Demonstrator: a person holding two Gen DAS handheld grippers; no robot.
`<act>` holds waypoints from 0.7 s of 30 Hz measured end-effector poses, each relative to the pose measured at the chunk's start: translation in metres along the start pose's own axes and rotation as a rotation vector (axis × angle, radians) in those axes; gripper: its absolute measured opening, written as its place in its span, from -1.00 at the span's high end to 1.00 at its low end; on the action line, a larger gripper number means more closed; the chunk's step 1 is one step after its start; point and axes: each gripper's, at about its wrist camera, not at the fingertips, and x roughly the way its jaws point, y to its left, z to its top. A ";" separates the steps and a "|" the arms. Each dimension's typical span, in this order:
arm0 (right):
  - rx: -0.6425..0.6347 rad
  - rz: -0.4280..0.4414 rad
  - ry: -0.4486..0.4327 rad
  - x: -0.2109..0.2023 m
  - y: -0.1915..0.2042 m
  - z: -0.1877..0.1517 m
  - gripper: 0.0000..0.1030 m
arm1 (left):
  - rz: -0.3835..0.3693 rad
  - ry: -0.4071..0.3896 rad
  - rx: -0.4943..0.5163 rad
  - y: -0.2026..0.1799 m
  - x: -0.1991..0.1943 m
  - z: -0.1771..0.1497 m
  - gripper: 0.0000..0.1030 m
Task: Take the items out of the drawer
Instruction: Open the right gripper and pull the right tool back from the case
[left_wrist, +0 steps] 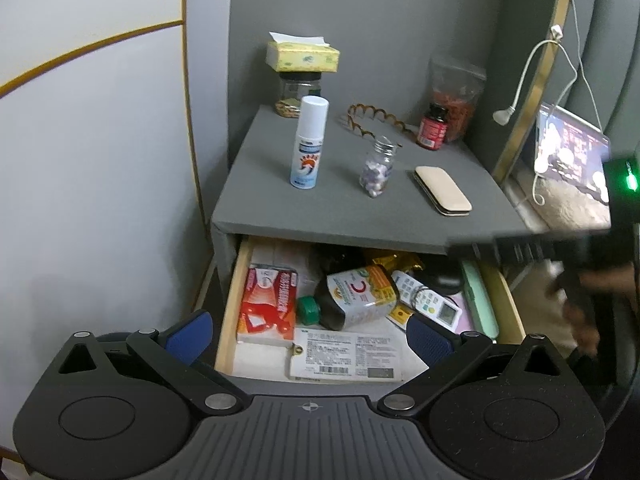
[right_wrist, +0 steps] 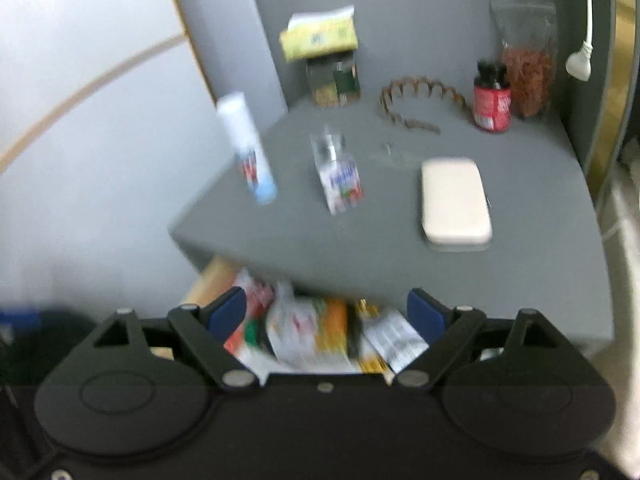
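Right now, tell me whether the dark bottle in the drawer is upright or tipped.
Tipped. The dark bottle lies on its side among the clutter, green cap pointing left.

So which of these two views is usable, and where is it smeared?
Left wrist view: sharp on the nightstand top and open drawer, with motion smear only at the right edge; fisheye bends the wall lines. Right wrist view: blurred throughout, the spray can and drawer contents smeared, labels unreadable.

We see a grey nightstand (left_wrist: 344,208) carrying a cream case (left_wrist: 442,190). Left of the case stand a pill jar (left_wrist: 378,168) and spray can (left_wrist: 308,142); behind it, a red bottle (left_wrist: 433,126).
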 end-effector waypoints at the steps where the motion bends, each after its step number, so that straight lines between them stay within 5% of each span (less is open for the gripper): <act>1: -0.006 -0.008 0.028 0.002 -0.002 -0.005 -0.69 | 0.005 -0.005 -0.006 0.002 -0.001 0.001 -0.98; 14: -0.103 0.128 0.279 0.053 0.014 -0.021 -0.66 | 0.047 -0.044 -0.054 0.017 -0.005 0.009 -0.98; 17: -0.069 0.209 0.397 0.095 0.009 -0.022 -0.66 | 0.038 -0.039 -0.053 0.016 -0.005 0.008 -0.98; 21: 0.162 0.234 0.579 0.151 -0.012 -0.041 -0.55 | 0.027 -0.041 -0.058 0.015 -0.006 0.009 -0.98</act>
